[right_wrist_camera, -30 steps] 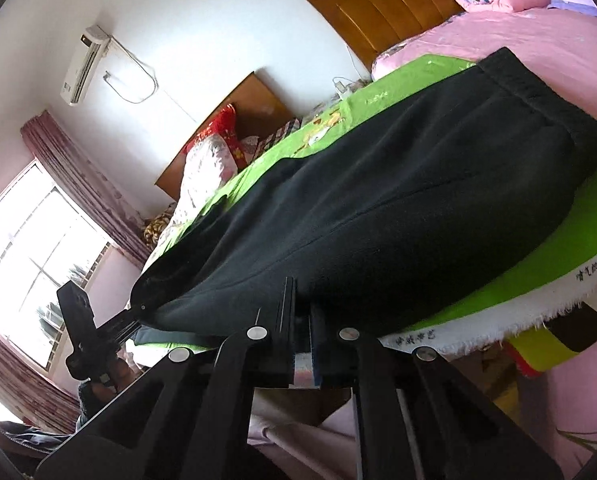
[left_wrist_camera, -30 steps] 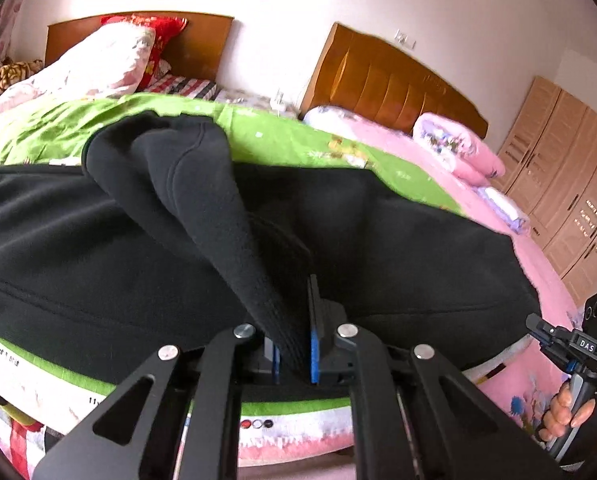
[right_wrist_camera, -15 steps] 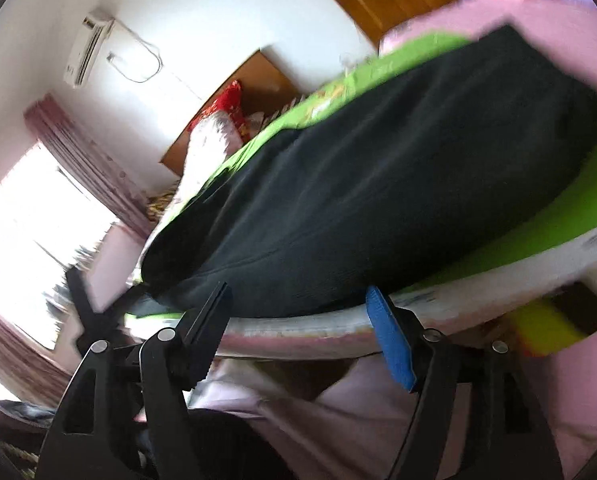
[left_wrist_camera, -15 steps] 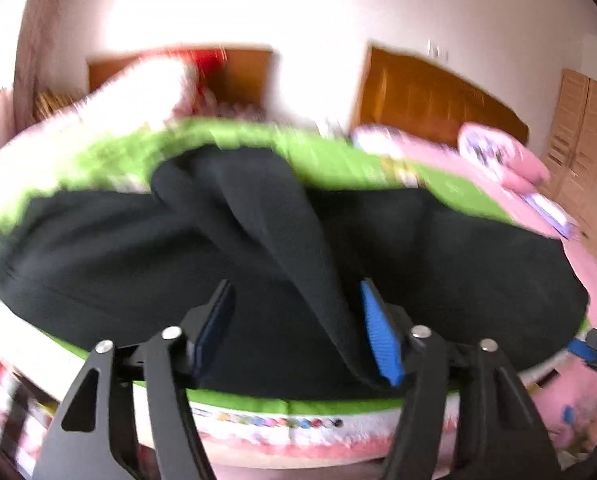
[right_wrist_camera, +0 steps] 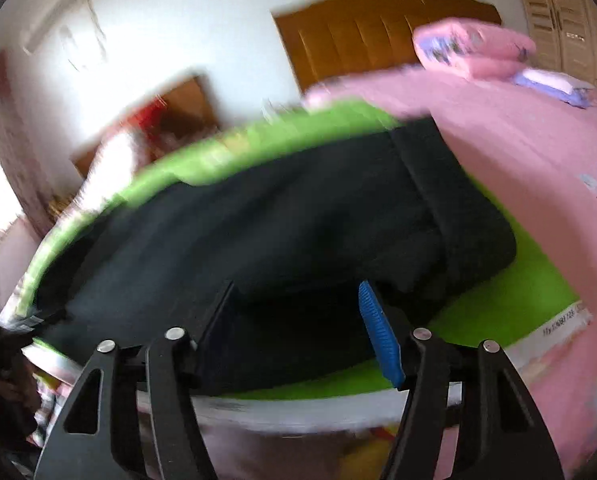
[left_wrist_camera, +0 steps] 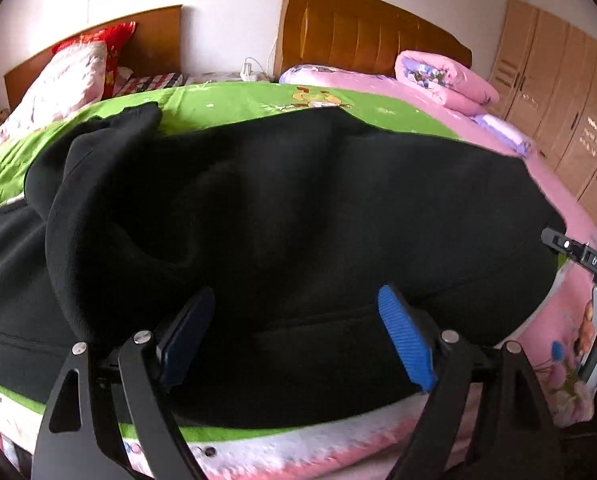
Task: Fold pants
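Note:
Black pants lie spread across a green sheet on the bed, with one leg end folded over in a hump at the left. My left gripper is open and empty, its jaws wide apart just above the near edge of the pants. In the blurred right wrist view the pants show their waistband at the right. My right gripper is open and empty over their near edge.
The pink bedspread covers the bed's right side, with a folded pink quilt near the brown headboard. A second bed with pillows stands at the left. Wooden wardrobes line the right wall. The other gripper's handle shows at the right edge.
Both grippers were shut on the pants' near edge a second ago; both have opened and let go. The lifted fold has dropped onto the pants. The right view has swung and blurred.

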Action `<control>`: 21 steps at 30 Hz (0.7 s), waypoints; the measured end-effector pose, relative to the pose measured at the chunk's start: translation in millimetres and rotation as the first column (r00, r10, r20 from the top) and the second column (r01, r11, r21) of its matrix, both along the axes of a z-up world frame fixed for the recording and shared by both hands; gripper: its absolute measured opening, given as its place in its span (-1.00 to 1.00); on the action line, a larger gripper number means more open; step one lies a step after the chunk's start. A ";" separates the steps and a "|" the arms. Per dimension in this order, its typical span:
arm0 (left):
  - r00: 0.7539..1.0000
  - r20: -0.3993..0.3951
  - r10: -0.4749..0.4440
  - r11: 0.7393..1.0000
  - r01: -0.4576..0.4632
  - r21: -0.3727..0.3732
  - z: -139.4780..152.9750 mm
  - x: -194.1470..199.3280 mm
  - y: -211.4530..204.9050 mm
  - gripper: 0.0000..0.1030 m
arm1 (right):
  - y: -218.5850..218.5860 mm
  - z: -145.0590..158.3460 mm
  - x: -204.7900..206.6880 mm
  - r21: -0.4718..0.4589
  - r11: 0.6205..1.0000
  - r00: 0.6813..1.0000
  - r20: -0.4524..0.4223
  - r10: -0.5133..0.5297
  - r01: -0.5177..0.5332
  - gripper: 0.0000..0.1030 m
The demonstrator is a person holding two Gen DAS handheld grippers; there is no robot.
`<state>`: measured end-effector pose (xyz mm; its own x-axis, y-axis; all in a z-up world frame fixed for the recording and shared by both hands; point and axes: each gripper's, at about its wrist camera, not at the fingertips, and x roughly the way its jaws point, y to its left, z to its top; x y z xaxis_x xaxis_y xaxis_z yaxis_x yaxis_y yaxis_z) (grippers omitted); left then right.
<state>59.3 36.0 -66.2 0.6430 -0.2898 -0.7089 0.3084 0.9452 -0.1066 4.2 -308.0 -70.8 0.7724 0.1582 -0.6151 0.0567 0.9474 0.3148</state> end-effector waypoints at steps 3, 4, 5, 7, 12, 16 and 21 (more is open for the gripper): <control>1.000 -0.018 0.009 1.000 -0.009 0.005 3.1 1.0 -2.4 0.63 | -0.6 13.2 4.9 -0.017 0.999 0.999 -0.030 -0.031 0.031 0.22; 1.000 -0.023 0.012 1.000 -0.013 -0.012 5.8 -1.0 -1.7 0.63 | 0.2 20.7 4.6 -0.041 0.999 0.999 -0.014 -0.034 0.033 0.24; 1.000 -0.019 -0.005 0.999 0.005 -0.043 14.8 -4.1 -6.0 0.63 | 3.6 33.1 9.8 -0.074 0.997 1.000 0.016 -0.021 0.022 0.25; 0.996 0.016 -0.083 0.993 0.084 -0.089 42.3 4.2 -23.9 0.68 | 12.0 51.3 27.0 -0.137 0.991 0.999 0.036 0.008 -0.003 0.35; 0.967 -0.090 -0.239 0.966 0.227 -0.126 59.8 85.0 -93.5 0.93 | 38.0 51.8 87.9 -0.286 0.956 0.996 -0.071 0.048 -0.066 0.57; 0.948 -0.250 -0.198 0.980 0.183 -0.080 13.8 158.2 -126.6 0.90 | 37.9 29.3 102.7 -0.271 0.960 0.985 -0.169 0.028 -0.074 0.57; 0.970 -0.199 -0.136 0.984 0.156 0.089 -9.6 177.6 -138.8 0.96 | 29.7 12.0 85.2 -0.266 0.953 0.981 -0.168 0.102 -0.144 0.57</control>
<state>236.9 -102.8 -75.8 0.4485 -0.2889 -0.8458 0.4271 0.9005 -0.0811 89.4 -278.2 -58.7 0.6528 0.0542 -0.7556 -0.0393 0.9985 0.0376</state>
